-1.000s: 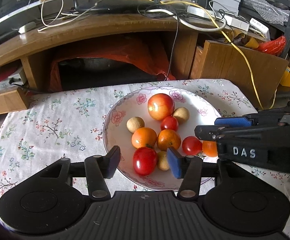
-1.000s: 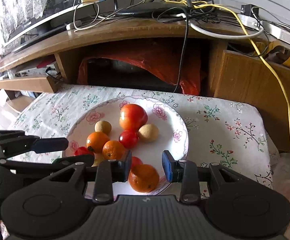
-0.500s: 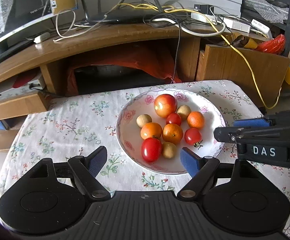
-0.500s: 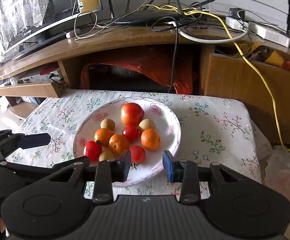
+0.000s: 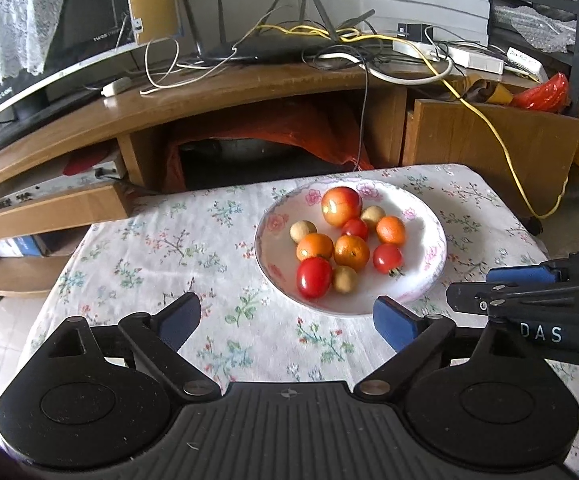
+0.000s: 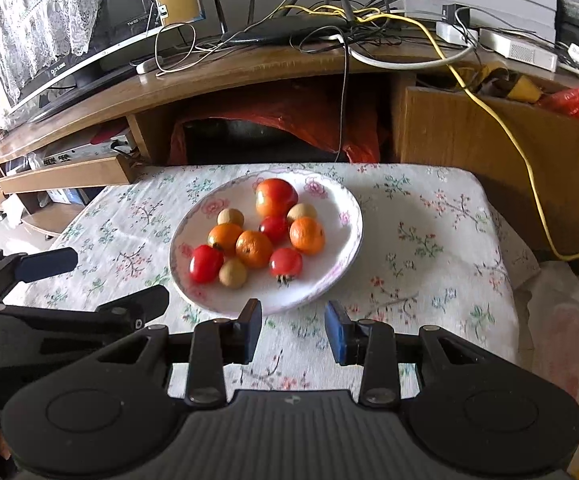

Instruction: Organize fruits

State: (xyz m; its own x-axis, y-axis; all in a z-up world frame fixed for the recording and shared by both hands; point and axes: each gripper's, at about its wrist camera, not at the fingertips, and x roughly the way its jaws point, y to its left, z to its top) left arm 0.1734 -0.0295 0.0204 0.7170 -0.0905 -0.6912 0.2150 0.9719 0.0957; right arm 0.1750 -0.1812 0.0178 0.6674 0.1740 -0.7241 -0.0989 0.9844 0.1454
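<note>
Hovering short of the plate [image 5: 429,280], your left gripper [image 5: 285,320] has its jaws spread wide with nothing between them, and your right gripper [image 6: 292,330] has its jaws parted more narrowly, likewise empty. Both sit above the floral tablecloth [image 5: 149,248] on the near side of the dish, so neither tool touches any fruit.

All the fruit lies in the shallow, flower-rimmed plate, gathered in a loose cluster: a large red-and-yellow apple [image 6: 275,197] at the far side, three oranges [image 6: 254,248] through the middle, three red tomatoes [image 6: 206,263] scattered among them, and three small tan round fruits [image 6: 232,274], probably longans, filling the gaps. Many pieces touch a neighbour, which likely keeps them from rolling on the shallow surface.

No fruit is visible on the cloth itself. Judged from this arrangement, gathering appears finished or close to it, and your open, empty tools standing back from the rim fit that reading.

Should you regroup anything by kind, note that the rightmost orange [image 6: 307,234] and the stemmed tomato [image 6: 285,263] offer the freest approach from your right side, while the middle pieces are hemmed in and a wide jaw would nudge their neighbours.
</note>
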